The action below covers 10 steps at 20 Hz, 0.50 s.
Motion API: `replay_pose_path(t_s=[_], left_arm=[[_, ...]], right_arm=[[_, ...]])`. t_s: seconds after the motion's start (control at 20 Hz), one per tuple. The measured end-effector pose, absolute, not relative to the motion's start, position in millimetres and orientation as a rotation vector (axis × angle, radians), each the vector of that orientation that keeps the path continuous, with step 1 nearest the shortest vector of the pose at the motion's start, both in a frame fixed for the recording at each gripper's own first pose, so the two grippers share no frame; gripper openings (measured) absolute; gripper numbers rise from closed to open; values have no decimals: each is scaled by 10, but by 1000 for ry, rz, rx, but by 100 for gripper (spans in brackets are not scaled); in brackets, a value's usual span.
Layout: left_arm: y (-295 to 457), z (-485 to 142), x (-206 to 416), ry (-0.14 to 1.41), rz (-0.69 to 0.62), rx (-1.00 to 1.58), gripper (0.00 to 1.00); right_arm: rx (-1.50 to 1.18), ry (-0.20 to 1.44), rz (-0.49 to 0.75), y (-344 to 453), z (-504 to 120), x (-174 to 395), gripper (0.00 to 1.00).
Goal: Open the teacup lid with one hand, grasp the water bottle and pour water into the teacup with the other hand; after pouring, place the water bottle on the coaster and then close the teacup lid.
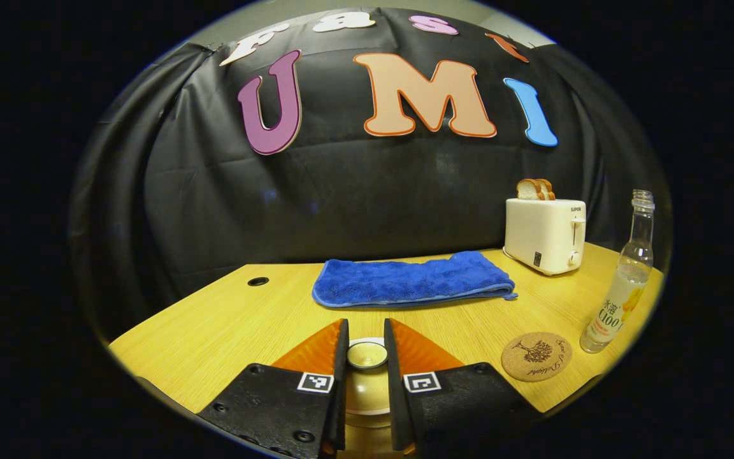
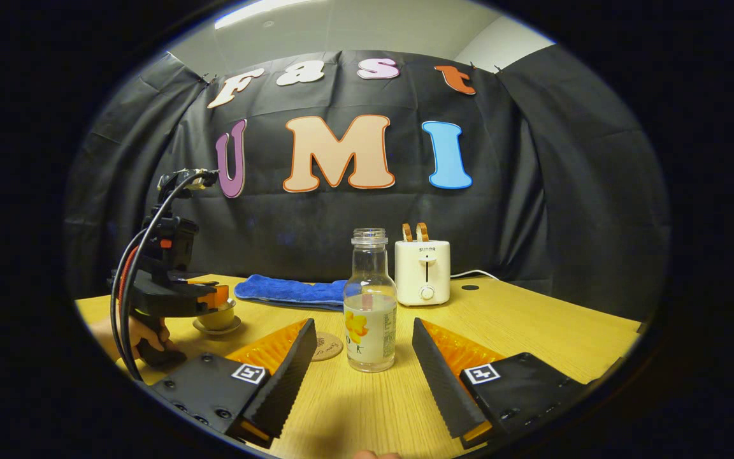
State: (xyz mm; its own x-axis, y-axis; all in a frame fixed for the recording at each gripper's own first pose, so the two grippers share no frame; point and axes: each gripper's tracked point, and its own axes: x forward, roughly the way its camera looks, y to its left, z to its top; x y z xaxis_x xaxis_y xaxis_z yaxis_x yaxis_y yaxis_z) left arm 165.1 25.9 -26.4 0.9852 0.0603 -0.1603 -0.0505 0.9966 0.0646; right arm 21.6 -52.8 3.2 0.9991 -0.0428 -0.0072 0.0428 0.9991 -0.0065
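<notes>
Between the left gripper's (image 1: 367,357) fingers, the teacup lid's knob (image 1: 367,354) looks pinched: lift straight up. Right gripper (image 2: 364,357) fingers spread, water bottle (image 2: 370,306) ahead, ungrasped.

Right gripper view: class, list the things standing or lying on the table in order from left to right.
teacup → blue towel → coaster → water bottle → toaster

From the left gripper view, my left tongs (image 1: 367,376) hid most of the teacup (image 1: 366,398); only its lid knob (image 1: 367,354) showed between them. In the right gripper view, the water bottle (image 2: 370,306) covered part of the coaster (image 2: 327,347), and I couldn't tell whether the far tongs touched the cup.
</notes>
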Motion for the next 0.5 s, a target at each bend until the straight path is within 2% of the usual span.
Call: replay_pose_path(t_s=[0.15,0.25,0.5], left_arm=[[279,2,1596,-1,68,36,24],[267,-39,1559,5,60,16,20],[372,-46,1351,9,72,-2,22]], right_arm=[[-6,7,-43,-531,28,216,96],[-6,7,-43,-537,30,216,96],[-6,6,-38,-525,39,223,94]])
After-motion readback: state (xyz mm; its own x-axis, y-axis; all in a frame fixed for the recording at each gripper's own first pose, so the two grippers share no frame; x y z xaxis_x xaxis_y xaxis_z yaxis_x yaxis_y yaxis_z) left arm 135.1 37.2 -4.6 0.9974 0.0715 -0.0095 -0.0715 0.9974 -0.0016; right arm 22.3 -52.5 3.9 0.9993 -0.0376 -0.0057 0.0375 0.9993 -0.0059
